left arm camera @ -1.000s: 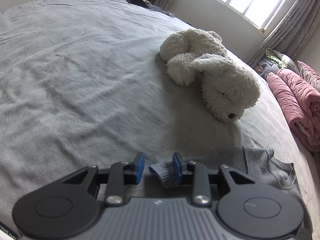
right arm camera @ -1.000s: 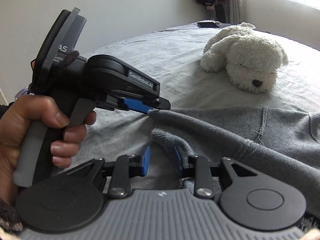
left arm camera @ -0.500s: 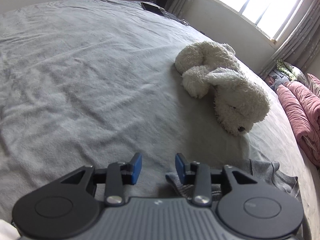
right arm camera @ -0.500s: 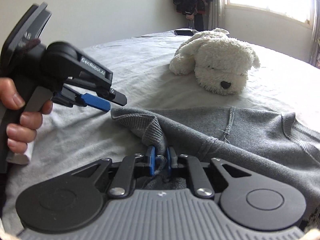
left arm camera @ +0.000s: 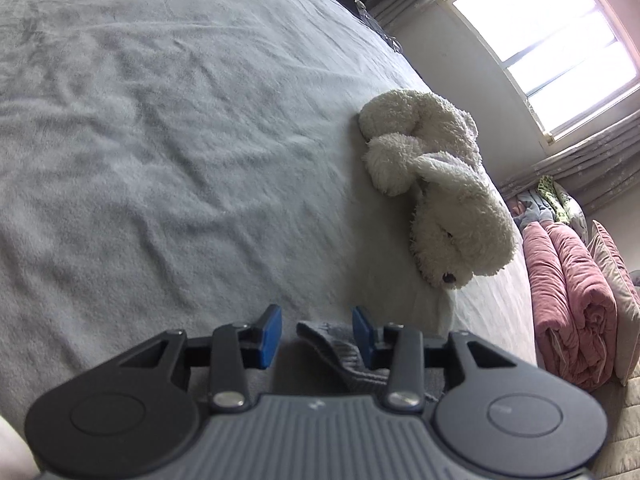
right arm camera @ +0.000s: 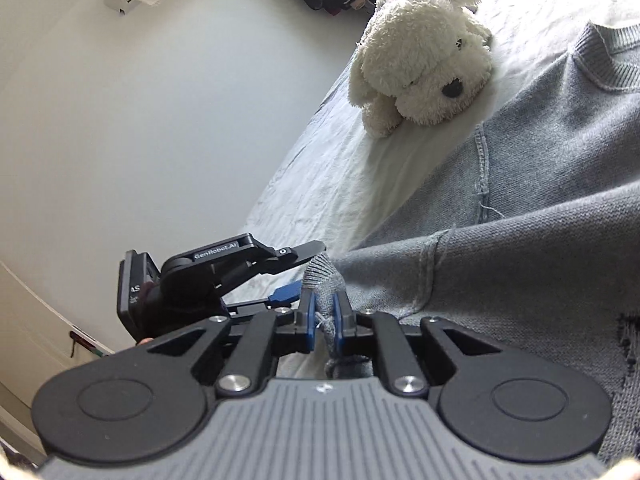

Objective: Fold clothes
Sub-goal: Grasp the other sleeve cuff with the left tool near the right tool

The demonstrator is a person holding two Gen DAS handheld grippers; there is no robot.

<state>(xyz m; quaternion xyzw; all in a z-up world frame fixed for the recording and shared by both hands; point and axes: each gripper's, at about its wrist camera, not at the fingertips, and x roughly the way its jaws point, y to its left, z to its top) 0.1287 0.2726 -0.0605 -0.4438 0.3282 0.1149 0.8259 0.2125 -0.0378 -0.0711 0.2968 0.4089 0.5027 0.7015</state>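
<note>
- One wide bed (left arm camera: 168, 152), spread with a wrinkled pale grey sheet, filling most of the left wrist view and running up to the wall under a bright window (left arm camera: 548, 52).
- Spread flat over the near part of that bed: a grey knit sweater (right arm camera: 552, 184), ribbed collar toward the upper right of the right wrist view, one sleeve folded across the body.
- Rolled pink quilt (left arm camera: 568, 304) stacked off the far side of the bed, near the curtains.
- Lying on the sheet just past the sweater, apart from both grippers: a white plush dog (right arm camera: 420, 56), nose toward the garment.
- Right gripper (right arm camera: 323, 322) clamped tight on the sleeve cuff (right arm camera: 320, 276), blue pads pressing the grey ribbing from both sides, the cuff standing up above them.
- Left gripper (left arm camera: 316, 336) spread wide, jaws well apart, the same cuff lying between them near the right pad, not pinched; seen from the right wrist view just beside the cuff, on its left.
</note>
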